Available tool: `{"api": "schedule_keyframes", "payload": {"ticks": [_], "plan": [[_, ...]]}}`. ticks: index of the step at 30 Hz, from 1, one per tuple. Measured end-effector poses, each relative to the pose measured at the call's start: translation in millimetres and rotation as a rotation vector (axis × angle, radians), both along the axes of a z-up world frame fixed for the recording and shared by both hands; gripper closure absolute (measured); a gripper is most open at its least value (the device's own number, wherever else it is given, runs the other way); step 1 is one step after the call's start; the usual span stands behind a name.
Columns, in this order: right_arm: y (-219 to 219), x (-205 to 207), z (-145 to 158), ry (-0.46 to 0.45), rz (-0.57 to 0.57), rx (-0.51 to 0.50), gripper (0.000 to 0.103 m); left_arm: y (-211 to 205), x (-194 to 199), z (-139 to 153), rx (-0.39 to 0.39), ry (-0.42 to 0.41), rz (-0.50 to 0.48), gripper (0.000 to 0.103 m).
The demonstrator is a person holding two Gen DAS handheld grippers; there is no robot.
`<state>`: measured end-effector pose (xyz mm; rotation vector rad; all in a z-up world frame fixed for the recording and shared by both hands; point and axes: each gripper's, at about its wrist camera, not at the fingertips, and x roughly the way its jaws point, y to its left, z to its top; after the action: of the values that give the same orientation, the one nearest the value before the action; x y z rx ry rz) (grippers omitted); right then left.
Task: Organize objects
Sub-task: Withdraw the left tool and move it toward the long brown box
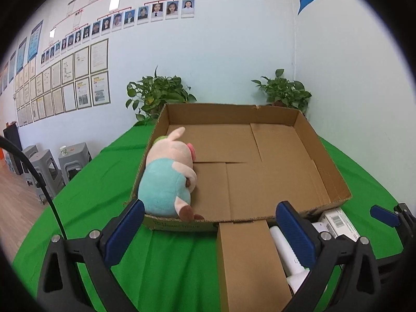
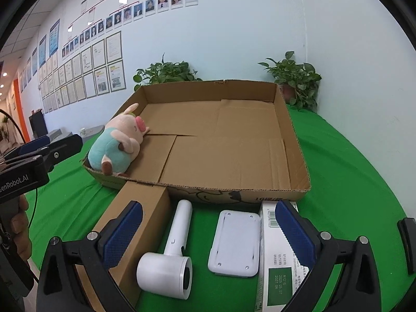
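Cardboard tray [image 2: 291,140] mostly bare beside plush pig [image 2: 117,143].

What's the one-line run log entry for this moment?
pink-and-teal plush pig: in shallow cardboard tray | white hair dryer: on green cloth | both tongs: open, empty

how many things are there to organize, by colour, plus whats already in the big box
Pink and teal: 1, the plush toy, already in the big box
Brown: 1, the small carton
White: 2, the hair dryer and the flat device
White and green: 1, the printed box
Total: 5
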<state>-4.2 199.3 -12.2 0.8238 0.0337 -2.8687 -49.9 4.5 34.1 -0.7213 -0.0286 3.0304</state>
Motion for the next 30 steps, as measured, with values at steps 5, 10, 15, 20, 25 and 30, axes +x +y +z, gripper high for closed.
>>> {"api": "schedule_keyframes", "payload": {"ticks": [5, 10, 15, 20, 25, 30], "plan": [[0, 3, -4, -0.017, 0.0, 0.004, 0.0, 1, 3, -7, 0.007, -0.027, -0.013, 0.002], [0, 4, -12, -0.048, -0.003, 0.002, 0.0, 3, 1, -12, 0.01, -0.052, -0.016, 0.002], [1, 1, -17, -0.062, -0.003, 0.009, 0.0, 5, -1, -14, 0.021, -0.067, -0.034, 0.002], [1, -2, -18, -0.065, -0.005, 0.007, 0.0, 7, 3, -13, 0.03, -0.046, -0.06, 0.002], [-1, -4, -20, -0.066, 0.0, 0.006, 0.0, 8, 3, -12, 0.026, -0.035, -0.064, 0.002], [-3, -3, -21, -0.071, 0.014, 0.008, 0.0, 4, 4, -14, 0.041, -0.05, -0.072, 0.002]]}}
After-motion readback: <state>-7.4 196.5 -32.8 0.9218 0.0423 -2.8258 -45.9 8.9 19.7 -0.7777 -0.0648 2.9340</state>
